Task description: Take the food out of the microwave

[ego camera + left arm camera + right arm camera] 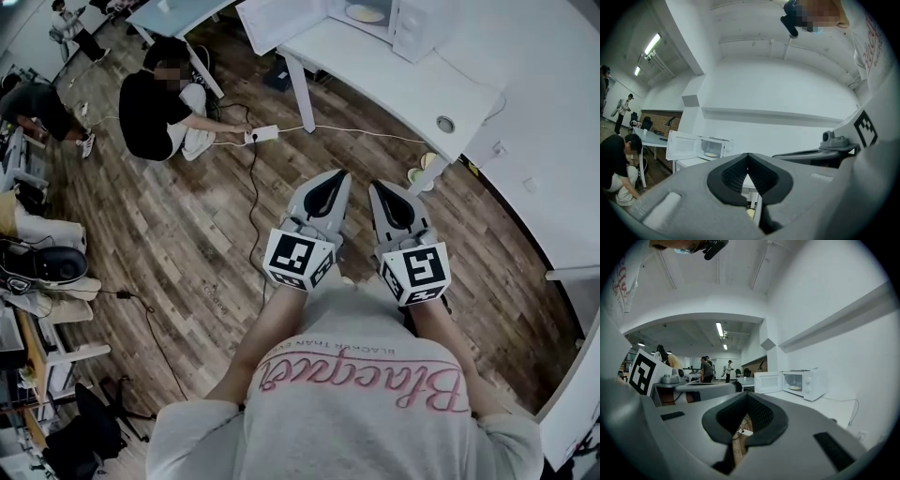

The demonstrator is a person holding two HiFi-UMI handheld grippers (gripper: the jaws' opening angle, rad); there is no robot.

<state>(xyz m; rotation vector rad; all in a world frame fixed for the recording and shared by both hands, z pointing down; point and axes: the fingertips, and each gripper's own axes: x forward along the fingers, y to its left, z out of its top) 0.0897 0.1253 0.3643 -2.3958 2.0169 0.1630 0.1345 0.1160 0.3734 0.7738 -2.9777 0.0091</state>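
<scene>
left gripper: jaws pressed together, nothing between them. Held level in front of the torso, angled slightly right.
right gripper: jaws also closed tip to tip and empty. Level, angled slightly left, just beside the left one.
microwave: at the far end of the white table, well apart from both grippers.
door: swung wide open, standing left of the cavity as the person faces it.
plate of food: pale, lying flat on the cavity floor, in plain sight through the opening.
bearing: ahead and to the right of the person. The cavity sits left of the left gripper's line and right of the right gripper's line, so the two lines cross short of it.
nearer hand: right, by my read, since it is on the table side. The margin is small.
axis: the plate is round, so there is no long axis to line up on. What matters is the opening. The door blocks the left, so come in square and keep right of it.
step: approach, I'd say. Nothing is within reach yet, and the jaws must spread before they meet the rim.
floor: a cable crosses the boards between the person and the table, running to a power strip beside a crouching person. It looks like a trip risk.
</scene>
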